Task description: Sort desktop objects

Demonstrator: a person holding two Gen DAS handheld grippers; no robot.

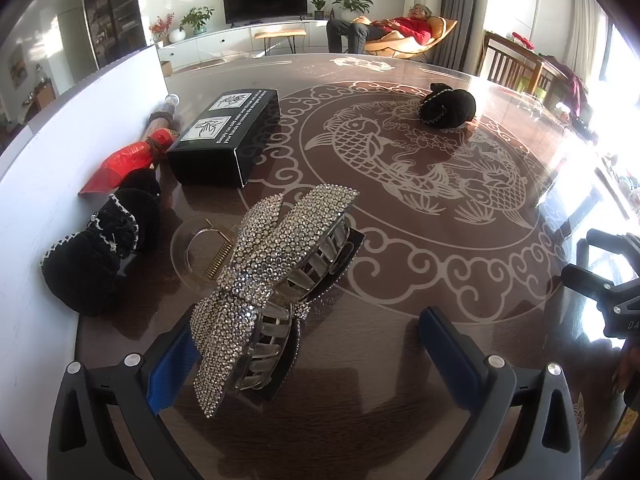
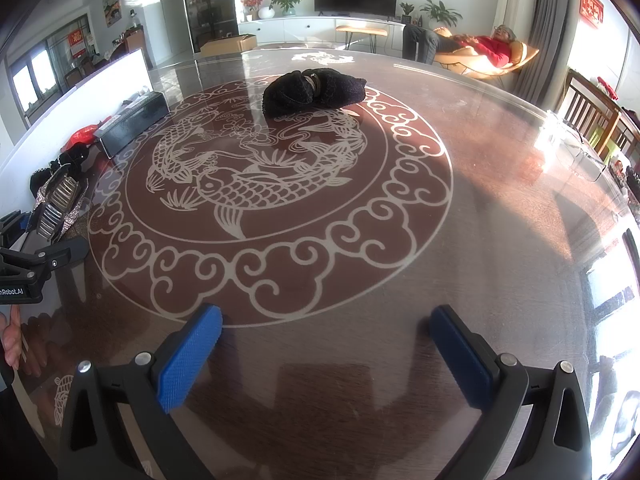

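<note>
Left hand-held gripper (image 1: 308,344): spread wide just above the tabletop (image 1: 440,360), blue pads (image 1: 450,344) well apart. Between them, close against the left pad, a rhinestone hair claw (image 1: 272,276), tilted, teeth toward the right; whether the left pad touches it cannot be told. Nothing clamped.

Taking the hair claw as landmark: just behind it to the left, a clear curved plastic piece (image 1: 188,248) with a small metal spring (image 1: 218,260) lying on it. Further left, against the white board (image 1: 60,184), a black frilled scrunchie (image 1: 100,248). Beyond that, a red wrapped bottle (image 1: 132,156) on its side along the board. Beside the bottle and behind the claw, a black box (image 1: 228,132) with white printed labels. Far behind the claw to the right, on the fish pattern, a second black scrunchie (image 1: 448,108), well apart from the rest.

Right hand-held gripper (image 2: 326,344): also spread wide, holding nothing, hovering over bare tabletop at the edge of the cloud border, well to the right of the claw (image 2: 56,200).
</note>
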